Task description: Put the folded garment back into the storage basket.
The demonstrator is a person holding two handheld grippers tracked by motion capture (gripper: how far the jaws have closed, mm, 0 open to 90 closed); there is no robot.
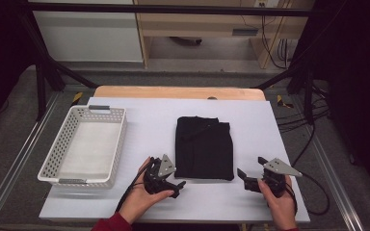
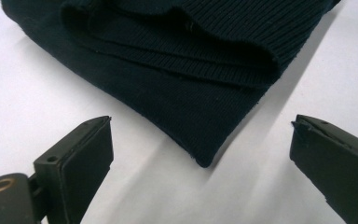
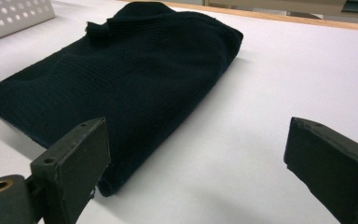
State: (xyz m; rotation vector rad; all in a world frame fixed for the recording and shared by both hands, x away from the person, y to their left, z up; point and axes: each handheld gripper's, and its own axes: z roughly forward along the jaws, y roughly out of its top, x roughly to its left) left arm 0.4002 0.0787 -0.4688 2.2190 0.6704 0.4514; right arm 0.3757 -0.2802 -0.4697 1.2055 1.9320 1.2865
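On the white table (image 1: 270, 134), both tongs gape wide beside the folded black garment (image 1: 204, 149), its type unclear.

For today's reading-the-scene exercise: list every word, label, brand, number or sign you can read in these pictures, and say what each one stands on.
None: no readable text in any view.
Black folded sweater: no tag or print showing.
White basket: plain, with no label.
Left gripper and right gripper: no markings legible.
Yellow-and-black striped marks on the floor: a pattern, not writing.

white table (image 1: 250, 125), black sweater (image 1: 204, 149), white basket (image 1: 58, 159)
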